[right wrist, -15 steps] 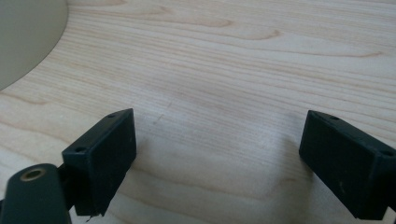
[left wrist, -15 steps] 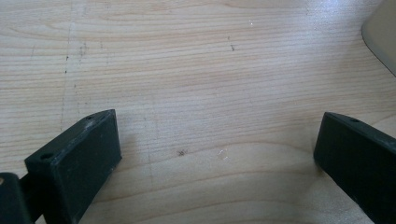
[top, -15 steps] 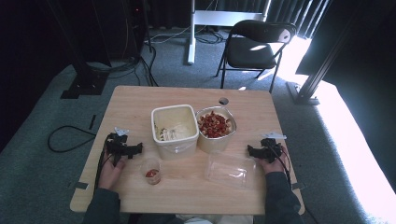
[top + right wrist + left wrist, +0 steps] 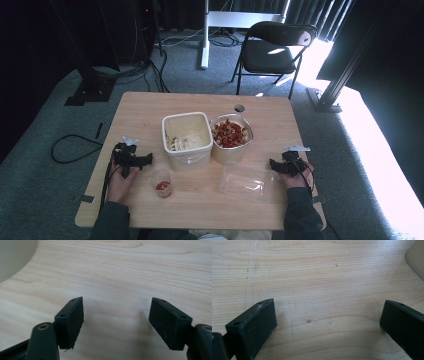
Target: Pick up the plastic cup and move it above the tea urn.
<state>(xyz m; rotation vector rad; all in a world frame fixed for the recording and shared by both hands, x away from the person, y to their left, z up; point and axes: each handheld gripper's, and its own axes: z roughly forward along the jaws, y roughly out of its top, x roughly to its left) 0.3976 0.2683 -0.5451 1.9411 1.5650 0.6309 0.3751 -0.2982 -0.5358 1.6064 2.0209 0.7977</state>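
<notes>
The clear plastic lid (image 4: 245,181) lies flat on the tabletop (image 4: 200,100), just in front of the tub of red pieces (image 4: 230,136) and nearest your right gripper (image 4: 280,165). Judge it light, thin, flexible and slippery; pinch its near rim, not the flat middle. Left of the tub stand the cream tub (image 4: 187,139) and a small sauce cup (image 4: 162,182). Both your right and left gripper (image 4: 134,161) jaws stand open, empty.

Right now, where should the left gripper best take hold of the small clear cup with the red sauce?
Probably at the upper wall of the small cup, coming level from its left, where the open left gripper already rests. The cup stands upright and uncovered, so a sideways grip keeps the sauce in.
</notes>
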